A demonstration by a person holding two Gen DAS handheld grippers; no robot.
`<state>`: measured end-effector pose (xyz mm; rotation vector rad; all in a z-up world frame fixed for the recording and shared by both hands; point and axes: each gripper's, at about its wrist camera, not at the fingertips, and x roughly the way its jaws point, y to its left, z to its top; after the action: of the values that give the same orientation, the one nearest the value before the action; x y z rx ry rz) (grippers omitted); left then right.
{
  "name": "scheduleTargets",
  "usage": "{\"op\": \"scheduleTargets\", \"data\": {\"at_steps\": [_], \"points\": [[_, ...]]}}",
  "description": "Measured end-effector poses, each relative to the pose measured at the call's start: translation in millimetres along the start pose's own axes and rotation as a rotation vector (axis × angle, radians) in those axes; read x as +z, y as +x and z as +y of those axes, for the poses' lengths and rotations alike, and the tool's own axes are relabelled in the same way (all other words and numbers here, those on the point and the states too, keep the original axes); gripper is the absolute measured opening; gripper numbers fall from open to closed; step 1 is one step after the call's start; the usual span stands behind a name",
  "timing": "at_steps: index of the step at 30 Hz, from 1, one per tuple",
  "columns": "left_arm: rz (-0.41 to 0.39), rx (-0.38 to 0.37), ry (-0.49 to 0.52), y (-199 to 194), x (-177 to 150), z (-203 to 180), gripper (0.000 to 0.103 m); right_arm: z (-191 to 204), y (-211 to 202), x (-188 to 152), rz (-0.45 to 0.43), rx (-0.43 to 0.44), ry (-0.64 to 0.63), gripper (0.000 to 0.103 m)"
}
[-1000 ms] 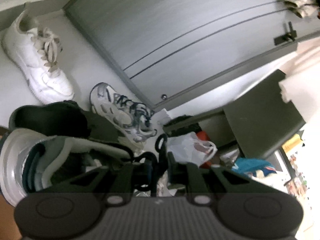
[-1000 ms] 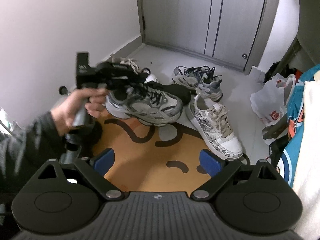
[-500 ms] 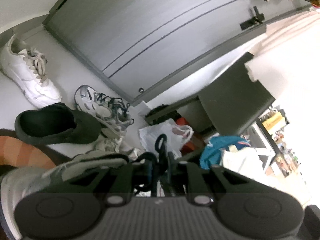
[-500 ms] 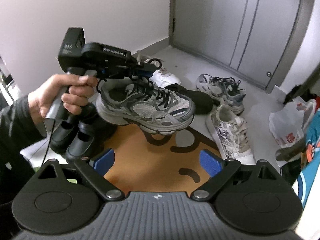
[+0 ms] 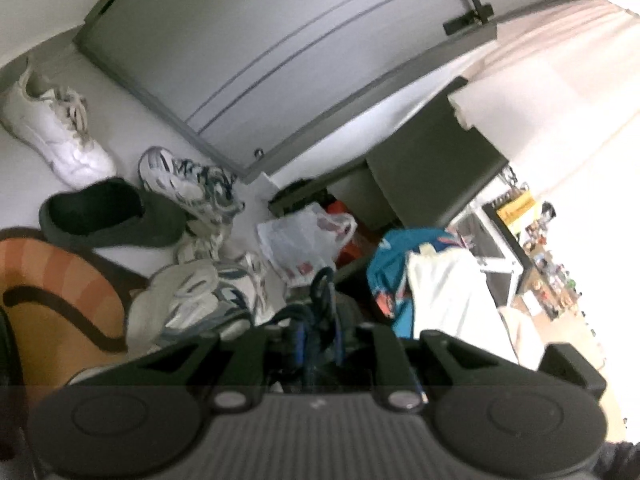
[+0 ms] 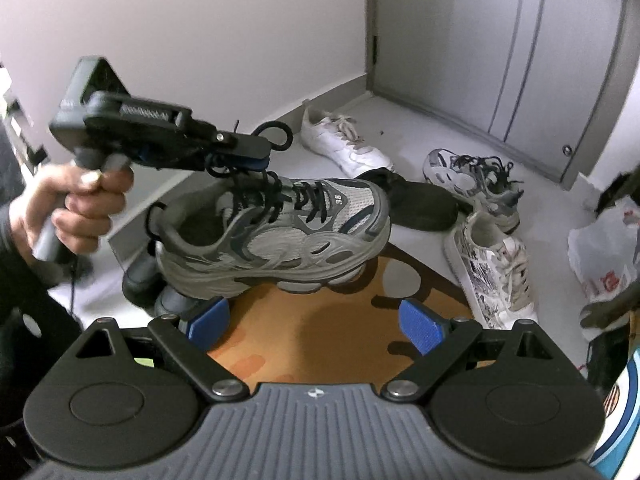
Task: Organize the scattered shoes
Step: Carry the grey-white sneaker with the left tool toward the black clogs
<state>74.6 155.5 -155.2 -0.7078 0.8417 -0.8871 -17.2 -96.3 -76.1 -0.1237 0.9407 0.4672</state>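
the grey double door [image 6: 500, 40] closes off the far end of the floor, and the orange mat with dark curved lines [image 6: 320, 332] lies on the near side of that door. held in the air above the mat is the grey and navy mesh running shoe with black laces [image 6: 276, 236], hanging by its laces from the left gripper [image 6: 244, 156], whose fingers are pressed together on them. the right gripper [image 6: 316, 322] hovers over the mat's near edge, its blue-padded fingers spread wide with nothing between them. between mat and door lie the black slip-on shoe [image 6: 416, 204], the white printed lace-up sneaker [image 6: 492, 268], the matching grey running shoe [image 6: 472, 180] and the plain white sneaker [image 6: 344, 144]
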Motion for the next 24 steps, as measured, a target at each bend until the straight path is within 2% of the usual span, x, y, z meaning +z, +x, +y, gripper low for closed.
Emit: {"op": "scheduleTargets", "data": {"at_steps": [11,24], "points": [[0.054,-0.024,0.022,-3.6,-18.8,-3.9,0.014,8.9,30.9,-3.0,0.039,0.047,-0.154,0.095],[0.22,0.009,0.124,7.5,-46.2,3.2,0.014,14.2,73.7,-5.9,0.057,0.107,-0.35,0.095]]}}
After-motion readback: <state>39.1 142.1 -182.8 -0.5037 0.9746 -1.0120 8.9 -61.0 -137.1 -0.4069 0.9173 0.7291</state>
